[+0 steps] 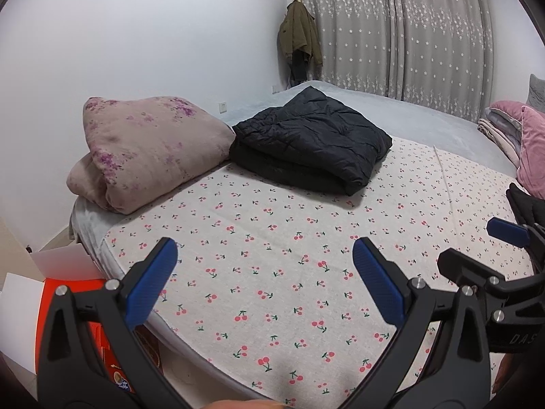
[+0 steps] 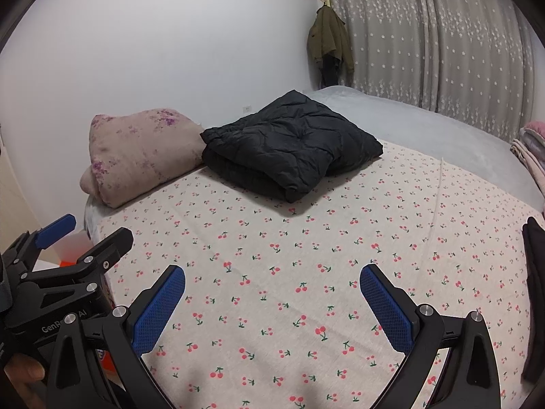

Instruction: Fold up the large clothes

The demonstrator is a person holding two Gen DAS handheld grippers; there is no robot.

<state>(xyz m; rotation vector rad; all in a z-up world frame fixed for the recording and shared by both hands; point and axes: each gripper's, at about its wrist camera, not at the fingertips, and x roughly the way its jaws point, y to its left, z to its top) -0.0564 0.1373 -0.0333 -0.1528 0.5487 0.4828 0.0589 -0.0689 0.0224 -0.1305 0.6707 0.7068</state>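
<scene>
We hold the left gripper and right gripper over the bed, fingers apart (gripping nothing); the folded jacket lies beside a blanket

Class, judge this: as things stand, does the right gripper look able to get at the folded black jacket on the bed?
Probably yes. The right gripper is open and empty, and only bare cherry-print sheet lies between it and the black jacket. The floral quilt sits to the side, not in the way.

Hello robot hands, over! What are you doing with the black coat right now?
Left gripper open, empty. Right gripper open, empty. Black coat lies folded on cherry sheet, beside flowered quilt. Nothing between grippers and coat.
</scene>
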